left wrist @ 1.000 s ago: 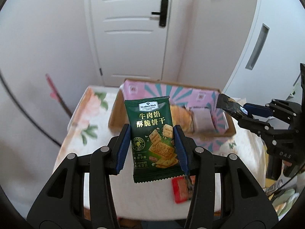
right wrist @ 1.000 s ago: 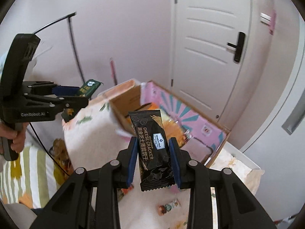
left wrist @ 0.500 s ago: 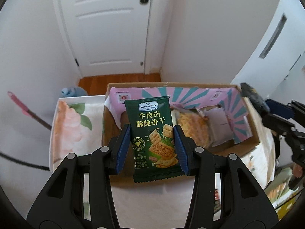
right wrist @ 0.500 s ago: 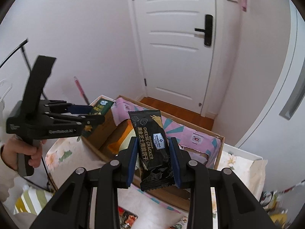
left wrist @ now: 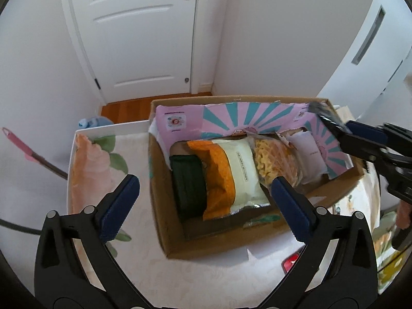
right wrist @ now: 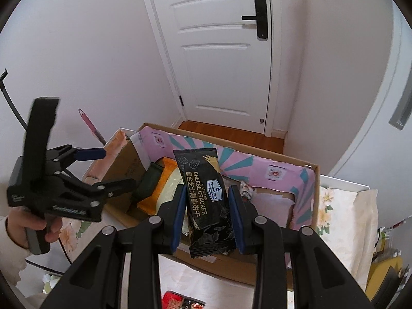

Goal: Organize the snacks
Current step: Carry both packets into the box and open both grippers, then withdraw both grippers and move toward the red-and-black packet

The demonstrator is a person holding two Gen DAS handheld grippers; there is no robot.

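Note:
A cardboard box (left wrist: 164, 234) with a pink and teal lining stands on the table and holds several snack packets. A dark green cracker packet (left wrist: 189, 188) lies at its left end beside an orange and cream packet (left wrist: 231, 177). My left gripper (left wrist: 206, 195) is open and empty above the box. My right gripper (right wrist: 207, 207) is shut on a black cheese cracker packet (right wrist: 204, 195), held upright over the box (right wrist: 231, 265). The left gripper also shows in the right wrist view (right wrist: 103, 167).
The table wears a floral cloth (left wrist: 95, 159). A red packet (left wrist: 289, 264) lies on the table in front of the box; it also shows in the right wrist view (right wrist: 177, 301). A white door (right wrist: 221, 51) and walls stand behind. A pink-handled stick (left wrist: 31, 152) leans at the left.
My left gripper has opened and let the green cracker packet fall into the box's left end. Both grippers have moved forward and over the box.

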